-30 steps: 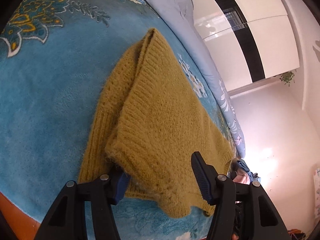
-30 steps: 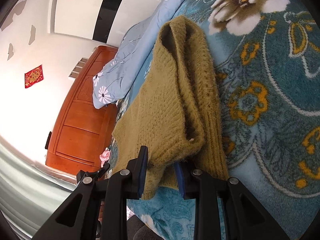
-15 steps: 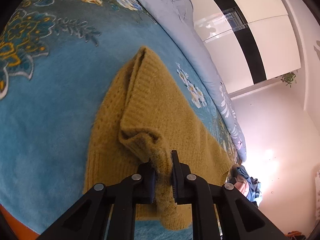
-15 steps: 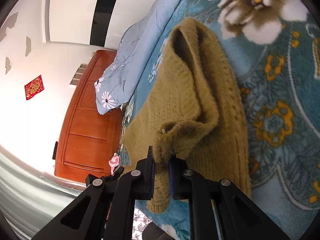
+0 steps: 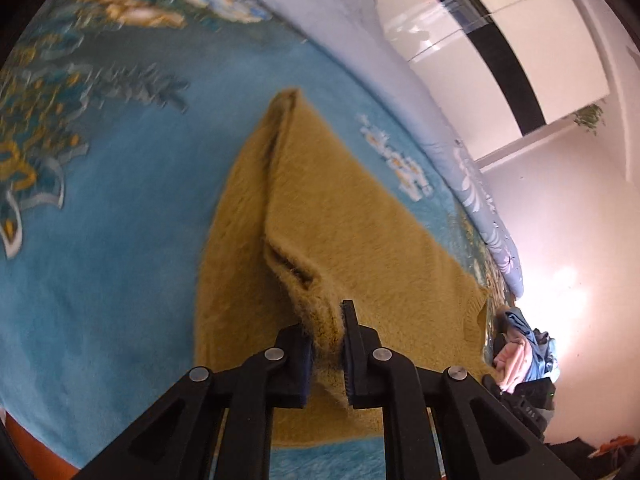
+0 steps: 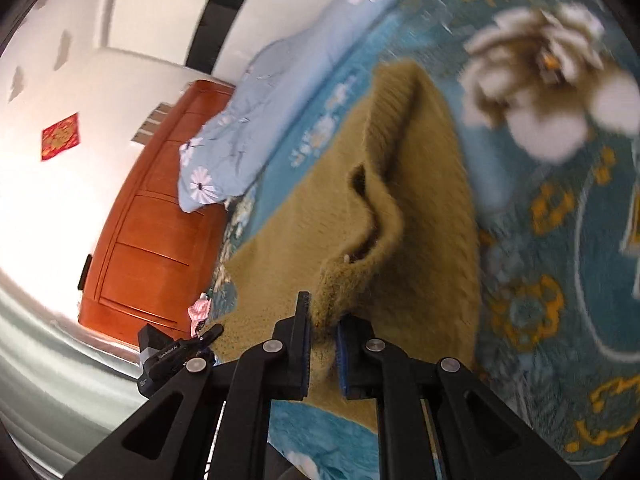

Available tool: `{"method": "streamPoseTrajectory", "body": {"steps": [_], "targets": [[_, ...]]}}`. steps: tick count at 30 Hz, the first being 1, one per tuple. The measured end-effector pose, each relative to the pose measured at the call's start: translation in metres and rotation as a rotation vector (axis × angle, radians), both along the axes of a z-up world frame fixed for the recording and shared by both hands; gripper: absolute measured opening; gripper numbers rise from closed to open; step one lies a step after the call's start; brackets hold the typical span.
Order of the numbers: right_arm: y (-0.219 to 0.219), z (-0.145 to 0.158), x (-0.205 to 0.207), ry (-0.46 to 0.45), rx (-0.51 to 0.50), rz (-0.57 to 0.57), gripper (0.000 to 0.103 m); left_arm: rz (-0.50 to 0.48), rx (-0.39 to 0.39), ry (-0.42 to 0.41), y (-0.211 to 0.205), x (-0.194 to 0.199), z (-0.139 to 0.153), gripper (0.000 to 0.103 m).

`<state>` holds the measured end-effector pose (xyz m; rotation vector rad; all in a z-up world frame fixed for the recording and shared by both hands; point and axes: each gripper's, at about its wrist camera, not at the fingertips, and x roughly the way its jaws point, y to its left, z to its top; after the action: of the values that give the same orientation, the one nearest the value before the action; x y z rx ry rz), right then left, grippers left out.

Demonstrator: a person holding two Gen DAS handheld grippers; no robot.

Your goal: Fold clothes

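Left hand-held gripper [image 5: 326,344]: jaws pressed together w/ a bunched fold of the mustard knit sweater [image 5: 360,240] pinched between the pads, fabric lifted into a small peak right at the tips. Right hand-held gripper [image 6: 322,346]: same deal, jaws closed on another bunched edge of the sweater [image 6: 312,236], a raised ridge of knit running up from the pads; a small white speck sits in that fold, too small to identify. Rest of the sweater lies spread on the bed, partly doubled over w/ a long crease running away from both grippers toward its far narrow end. Under it, a teal-blue floral blanket [image 5: 100,260] covers the bed; big white flower & yellow motifs show in the right wrist view [image 6: 560,280], blurred. Along the far edge of the blanket lies a light-blue duvet [image 5: 360,40] w/ white flower print, also seen bunched in the right wrist view [image 6: 240,132]. Beyond the bed in the right view: orange-brown wooden headboard [image 6: 148,240], red square decoration [image 6: 60,142] on the white wall. In the left view: white wardrobe doors [image 5: 520,40] w/ a black vertical strip, plus a heap of pink & blue clothes [image 5: 524,352] near the sweater's far corner.
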<state>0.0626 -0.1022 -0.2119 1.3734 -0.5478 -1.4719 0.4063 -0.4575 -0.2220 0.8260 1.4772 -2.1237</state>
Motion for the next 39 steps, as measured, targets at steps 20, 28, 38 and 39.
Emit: {"method": "streamPoseTrajectory", "body": {"steps": [20, 28, 38, 39], "targets": [[0.008, 0.001, 0.011, 0.072, 0.048, 0.002, 0.016, -0.017, -0.09, -0.037, 0.02, 0.016, 0.004, 0.035], [0.04, 0.002, -0.006, 0.136, 0.071, -0.115, 0.053, 0.006, -0.291, -0.128, 0.053, -0.009, 0.04, 0.063], [0.009, 0.003, -0.003, 0.145, 0.07, -0.071, 0.057, -0.273, -0.375, -0.197, 0.129, -0.123, 0.023, 0.063], [0.009, 0.003, -0.003, 0.145, 0.073, -0.076, 0.054, -0.271, -0.375, -0.206, 0.133, -0.125, 0.018, 0.063]]}}
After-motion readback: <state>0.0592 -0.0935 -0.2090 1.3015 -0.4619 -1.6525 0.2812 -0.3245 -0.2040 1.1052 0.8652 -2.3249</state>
